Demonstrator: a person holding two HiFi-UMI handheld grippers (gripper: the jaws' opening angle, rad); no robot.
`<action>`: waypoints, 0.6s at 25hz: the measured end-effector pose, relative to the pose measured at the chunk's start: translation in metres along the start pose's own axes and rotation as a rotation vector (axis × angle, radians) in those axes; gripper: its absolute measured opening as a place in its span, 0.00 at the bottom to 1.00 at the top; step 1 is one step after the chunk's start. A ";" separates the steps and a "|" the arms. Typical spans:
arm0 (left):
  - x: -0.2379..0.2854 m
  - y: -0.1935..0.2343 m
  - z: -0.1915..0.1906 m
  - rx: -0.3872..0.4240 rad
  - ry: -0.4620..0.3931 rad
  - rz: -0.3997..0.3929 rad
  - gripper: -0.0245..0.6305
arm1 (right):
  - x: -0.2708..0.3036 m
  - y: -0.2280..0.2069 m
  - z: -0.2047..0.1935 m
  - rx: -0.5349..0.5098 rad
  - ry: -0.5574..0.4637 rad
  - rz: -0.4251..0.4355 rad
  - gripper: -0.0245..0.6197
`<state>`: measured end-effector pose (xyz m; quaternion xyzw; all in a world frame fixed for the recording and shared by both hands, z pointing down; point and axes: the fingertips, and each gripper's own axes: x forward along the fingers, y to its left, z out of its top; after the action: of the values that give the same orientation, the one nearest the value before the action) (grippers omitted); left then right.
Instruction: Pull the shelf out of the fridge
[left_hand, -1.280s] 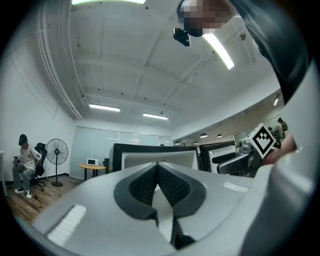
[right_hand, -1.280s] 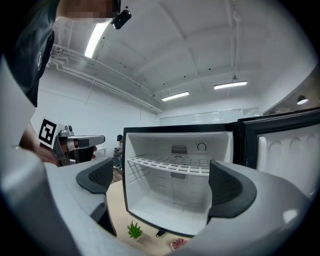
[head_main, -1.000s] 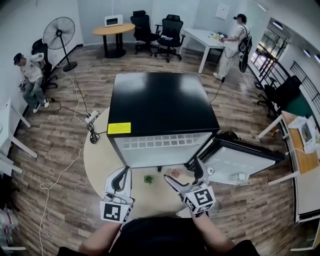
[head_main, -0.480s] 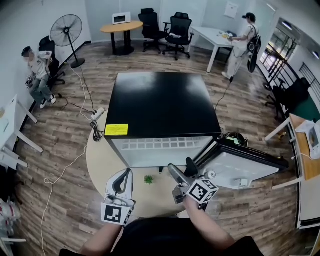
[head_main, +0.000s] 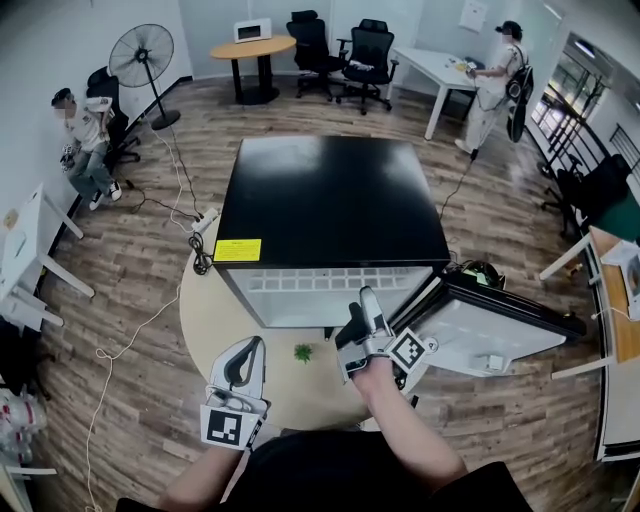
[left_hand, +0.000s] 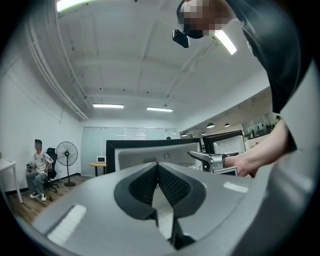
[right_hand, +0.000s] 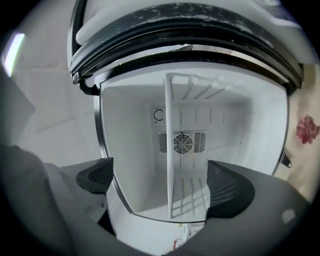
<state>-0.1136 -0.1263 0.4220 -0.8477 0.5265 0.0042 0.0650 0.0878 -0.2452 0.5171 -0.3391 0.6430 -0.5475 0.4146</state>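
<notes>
Over the last second the right tool (head_main: 362, 310) has risen from low over the desk (head_main: 215, 320) to the mouth of the fridge (head_main: 330, 200), swinging in until it points straight into the cabinet. I judge the reach to be nearly done and the grasp not yet begun. In its own view the right tool (right_hand: 162, 182) has its jaws spread wide with nothing between the pads. The shelf (right_hand: 168, 150) lies dead ahead of it, seated inside the cabinet and seen edge-on as a white line, because the camera is rolled on its side. It falls between the two jaws in line of sight but is not yet touched. Behind the shelf, on the back wall, sits one round fan grille (right_hand: 183, 143). The left tool (head_main: 245, 362) has barely moved. It hangs low and to the left of the right one, close to the person's body, and the left tool (left_hand: 157, 167) has its jaws pressed together on nothing. The door (head_main: 490, 325) stands swung open to the right of the right tool. By count there are one fridge, one door, one shelf that I can make out (the wire grid at the top of the opening may belong to something else) and two tools. One small green thing (head_main: 303, 352) lies on the desk between them.
</notes>
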 end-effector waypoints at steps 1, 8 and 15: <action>0.000 0.000 0.000 0.002 -0.003 -0.001 0.04 | 0.003 -0.002 0.002 0.034 -0.021 0.006 0.96; -0.003 -0.001 -0.005 0.008 0.043 -0.020 0.04 | 0.024 -0.020 0.022 0.177 -0.116 0.010 0.96; -0.009 -0.007 -0.008 0.003 0.062 -0.027 0.04 | 0.041 -0.026 0.029 0.187 -0.130 -0.002 0.93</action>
<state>-0.1122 -0.1166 0.4317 -0.8543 0.5169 -0.0238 0.0500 0.0957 -0.2982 0.5342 -0.3342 0.5605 -0.5825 0.4845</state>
